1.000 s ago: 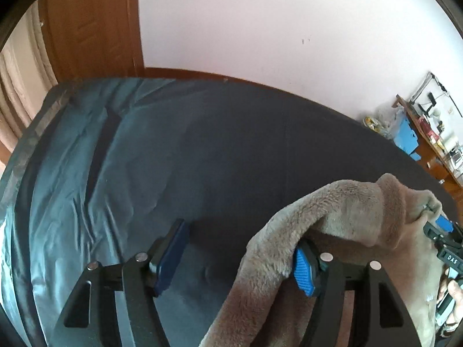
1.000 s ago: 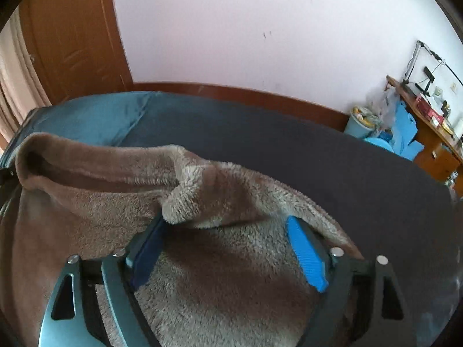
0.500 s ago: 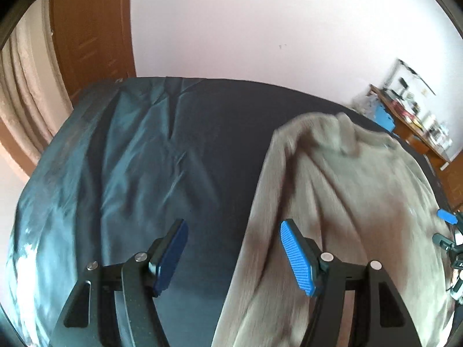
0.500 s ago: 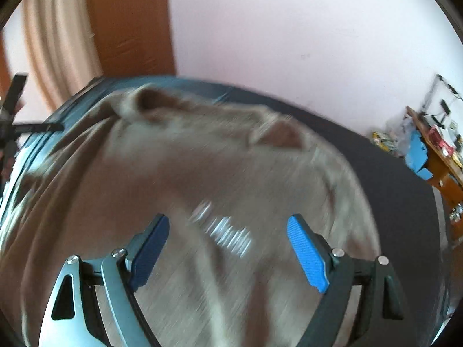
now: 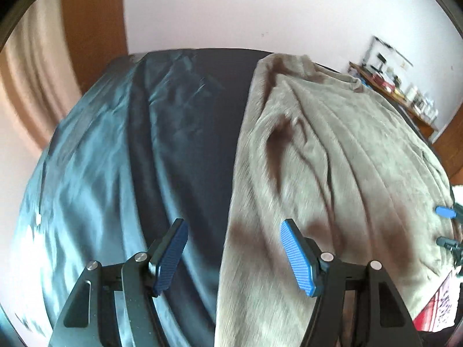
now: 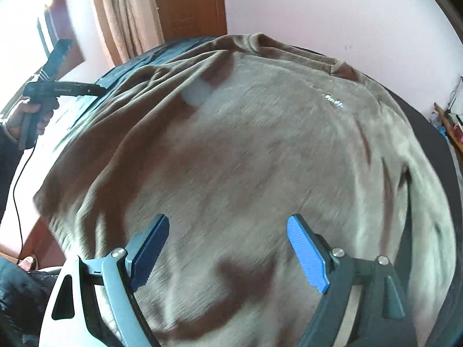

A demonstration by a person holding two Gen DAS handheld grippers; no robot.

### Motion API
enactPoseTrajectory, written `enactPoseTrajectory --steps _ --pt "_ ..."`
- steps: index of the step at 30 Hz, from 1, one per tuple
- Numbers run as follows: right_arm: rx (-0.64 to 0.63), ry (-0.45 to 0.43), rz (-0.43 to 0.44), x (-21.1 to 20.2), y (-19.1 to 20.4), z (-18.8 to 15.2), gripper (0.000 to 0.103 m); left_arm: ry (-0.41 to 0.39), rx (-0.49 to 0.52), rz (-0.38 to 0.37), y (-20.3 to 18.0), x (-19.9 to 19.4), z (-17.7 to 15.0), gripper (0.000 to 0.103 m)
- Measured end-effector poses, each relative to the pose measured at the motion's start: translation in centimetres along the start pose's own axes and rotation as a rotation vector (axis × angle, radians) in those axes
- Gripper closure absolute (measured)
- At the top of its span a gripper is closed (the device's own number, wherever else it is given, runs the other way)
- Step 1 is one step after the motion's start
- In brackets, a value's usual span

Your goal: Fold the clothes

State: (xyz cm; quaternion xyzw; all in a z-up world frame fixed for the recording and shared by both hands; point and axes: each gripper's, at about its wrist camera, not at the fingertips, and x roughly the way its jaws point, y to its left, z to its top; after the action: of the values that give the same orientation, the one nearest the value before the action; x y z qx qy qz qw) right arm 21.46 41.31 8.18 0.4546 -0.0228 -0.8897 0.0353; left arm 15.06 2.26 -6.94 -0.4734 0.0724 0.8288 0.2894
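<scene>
The fuzzy taupe fleece sweater [image 6: 260, 150] lies spread out flat on the bed with the dark blue sheet [image 5: 121, 173], collar toward 12 o'clock in the right wrist view and a small white print near 1 o'clock on the chest. In the left wrist view the sweater fills the side from 12 round to 5 o'clock, with bare sheet from 7 to 11.

The left hand-held gripper [image 5: 234, 256] hangs over the sweater's edge, jaws spread apart, nothing pinched between the blue pads. The right hand-held gripper [image 6: 228, 253] hovers over the sweater's lower middle, also released and wide, empty.

At 9 o'clock in the right wrist view the person's hand [image 6: 31, 118] grips the other tool's black handle. A cluttered wooden desk [image 5: 399, 92] sits by the wall at 2 o'clock, and beige curtains [image 6: 127, 14] hang at 11. Everything is a bit smeared.
</scene>
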Motion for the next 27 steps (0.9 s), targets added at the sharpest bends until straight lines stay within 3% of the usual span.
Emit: enactPoseTrajectory --steps 8,12,16,24,27 --pt "0.117 -0.059 0.072 -1.6 0.7 -3.0 0.016 -0.049 -0.012 -0.084 1.5 -1.8 -4.9 0.035" --pt "0.184 -0.075 0.061 -1.1 -0.2 -3.8 0.016 -0.061 -0.001 -0.044 1.6 -1.6 -5.8 0.035" --pt "0.236 -0.109 0.088 -0.8 -0.9 -4.4 0.016 -0.068 0.039 -0.057 1.2 -1.7 -6.3 0.035" --pt "0.208 -0.125 0.026 0.4 -0.6 -3.9 0.016 -0.008 0.108 -0.075 -0.2 -0.3 -6.8 0.035" --pt "0.197 -0.138 0.022 0.5 -0.5 -4.0 0.017 -0.006 0.142 -0.091 -1.0 -0.2 -7.1 0.042"
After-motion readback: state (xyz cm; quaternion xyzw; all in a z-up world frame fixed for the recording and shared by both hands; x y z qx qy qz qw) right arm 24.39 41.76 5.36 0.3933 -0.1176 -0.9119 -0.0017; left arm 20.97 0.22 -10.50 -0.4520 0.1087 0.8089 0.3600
